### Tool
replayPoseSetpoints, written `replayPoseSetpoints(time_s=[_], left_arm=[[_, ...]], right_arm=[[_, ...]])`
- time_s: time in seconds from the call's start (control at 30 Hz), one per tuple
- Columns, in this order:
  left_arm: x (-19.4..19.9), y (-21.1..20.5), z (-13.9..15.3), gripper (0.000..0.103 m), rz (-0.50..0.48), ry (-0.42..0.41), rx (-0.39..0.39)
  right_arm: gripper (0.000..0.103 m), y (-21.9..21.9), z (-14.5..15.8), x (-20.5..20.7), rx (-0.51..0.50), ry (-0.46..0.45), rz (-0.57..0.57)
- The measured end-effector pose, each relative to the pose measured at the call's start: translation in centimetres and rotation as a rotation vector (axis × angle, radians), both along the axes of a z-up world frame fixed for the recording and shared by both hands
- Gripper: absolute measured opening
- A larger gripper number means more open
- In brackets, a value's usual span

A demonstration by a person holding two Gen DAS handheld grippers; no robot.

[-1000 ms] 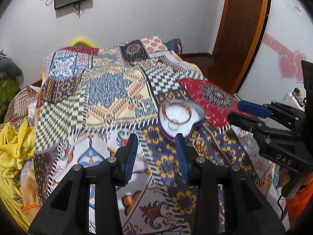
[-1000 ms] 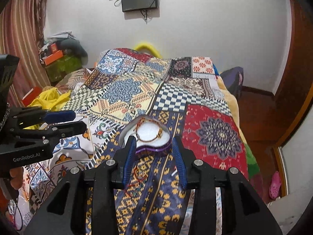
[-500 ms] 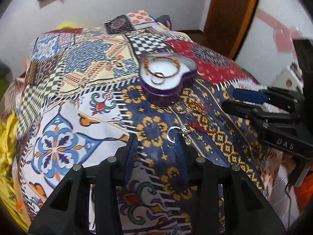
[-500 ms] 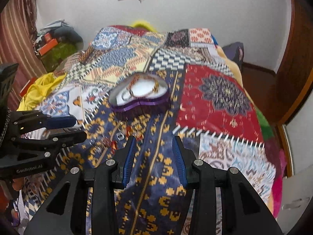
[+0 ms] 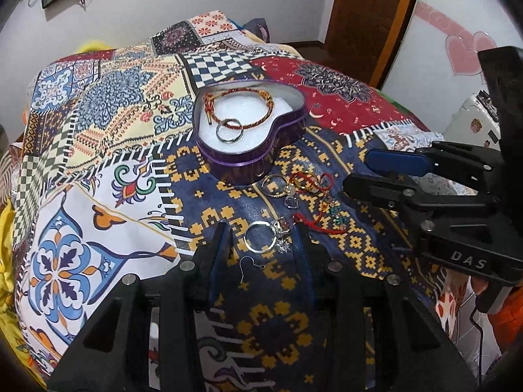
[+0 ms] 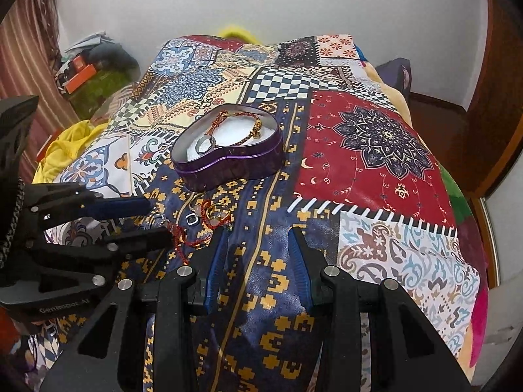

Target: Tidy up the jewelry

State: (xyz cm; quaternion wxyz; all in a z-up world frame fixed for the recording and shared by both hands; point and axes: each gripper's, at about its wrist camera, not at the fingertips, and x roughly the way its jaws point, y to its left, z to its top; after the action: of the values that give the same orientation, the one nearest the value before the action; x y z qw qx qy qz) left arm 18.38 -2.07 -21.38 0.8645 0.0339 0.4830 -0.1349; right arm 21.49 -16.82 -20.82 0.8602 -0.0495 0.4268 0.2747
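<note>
Spread wide, the left gripper [image 5: 261, 238] frames a silver ring [image 5: 260, 237] at lower centre; the right gripper [image 6: 258, 251] gapes empty below the heart-shaped tin [image 6: 228, 160].

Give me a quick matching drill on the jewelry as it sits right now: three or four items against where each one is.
Items:
1. braided red-and-gold bracelet
2. large silver hoop ring
3. thin silver earring hook
4. purple heart-shaped tin

Places:
A. on the quilt, in front of the left gripper, between its fingers
B. inside the tin
C. on the quilt, holding jewelry
D. on the quilt, just nearer the camera than the hoop

Pairs: 1-B, 2-A, 3-D, 4-C
</note>
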Motion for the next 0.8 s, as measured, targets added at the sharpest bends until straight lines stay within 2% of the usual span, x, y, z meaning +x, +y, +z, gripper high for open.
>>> replayPoseSetpoints(time_s=[0.07,0.13,0.33,0.43,0.6,0.8], left_arm=[[0.1,0.2,-0.1,0.037,0.005,0.005,-0.020],[0.4,0.6,-0.1,0.029,0.014,0.012,-0.045],[0.8,1.3,0.0,0.029,0.028,0.019,-0.102],[0.4,1.7,0.6,0.029,0.053,-0.006,-0.112],[-0.8,2.7,2.1,0.029,0.088,-0.060,-0.112],[-2.6,3.9,3.5,0.029,0.119,-0.117,-0.053]], right_arm=[[0.035,0.1,0.0,0.0,0.001,-0.002,0.007],[0.035,0.2,-0.1,-0.1,0.004,-0.003,0.013],[0.035,0.3,-0.2,-0.4,0.015,0.001,0.019],[0.035,0.5,-0.1,-0.6,0.014,0.003,0.024],[0.035,0.8,-0.2,-1.2,-0.004,0.001,0.039],[0.035,1.8,-0.5,-1.6,-0.021,-0.005,0.060]])
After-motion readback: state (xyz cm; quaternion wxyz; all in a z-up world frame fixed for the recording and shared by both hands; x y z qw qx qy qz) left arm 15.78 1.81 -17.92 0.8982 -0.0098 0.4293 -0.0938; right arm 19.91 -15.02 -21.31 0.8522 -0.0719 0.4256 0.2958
